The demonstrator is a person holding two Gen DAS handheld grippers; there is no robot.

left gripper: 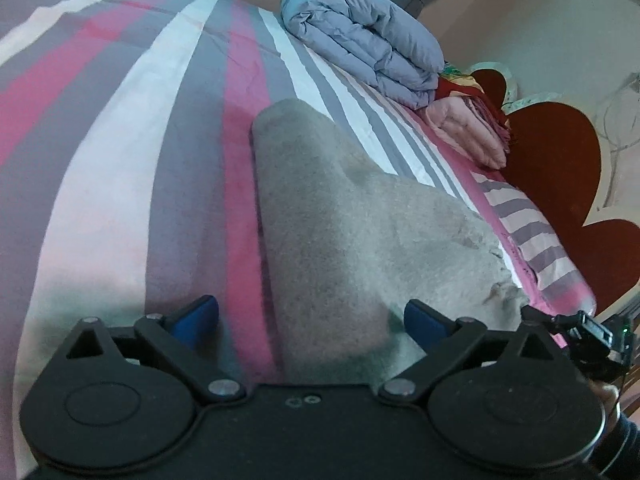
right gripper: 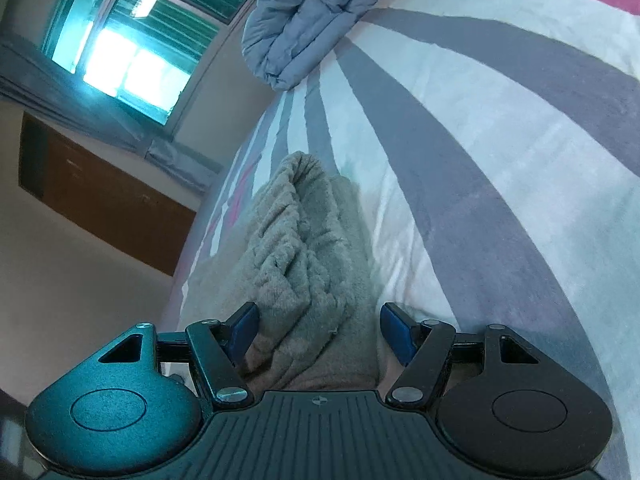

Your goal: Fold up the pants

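The grey fleece pants [left gripper: 340, 216] lie on the striped bedsheet [left gripper: 120, 128], already doubled lengthwise it seems, with the leg end running away from the left wrist camera and the gathered waistband [right gripper: 296, 216] bunched in front of the right one. The left gripper [left gripper: 311, 318] stands with its 2 blue pads spread wide on either side of the fabric, holding nothing; the right gripper [right gripper: 318, 330] is likewise spread, its pads flanking the rumpled waist without pinching it. The step in hand looks like taking hold at both ends for the next fold, and to do it well each gripper should bite all layers together at the edge, not just the top ply, since the plush cloth is thick and may slip or drag unevenly; lifting both ends level would keep the crease straight. The sheet is soft and gives under pressure. A folded lilac quilt [left gripper: 360, 40] and pink bedding [left gripper: 468, 136] sit near the red heart-patterned headboard [left gripper: 560, 168], well apart from the pants, and a window [right gripper: 128, 48] glows beyond.
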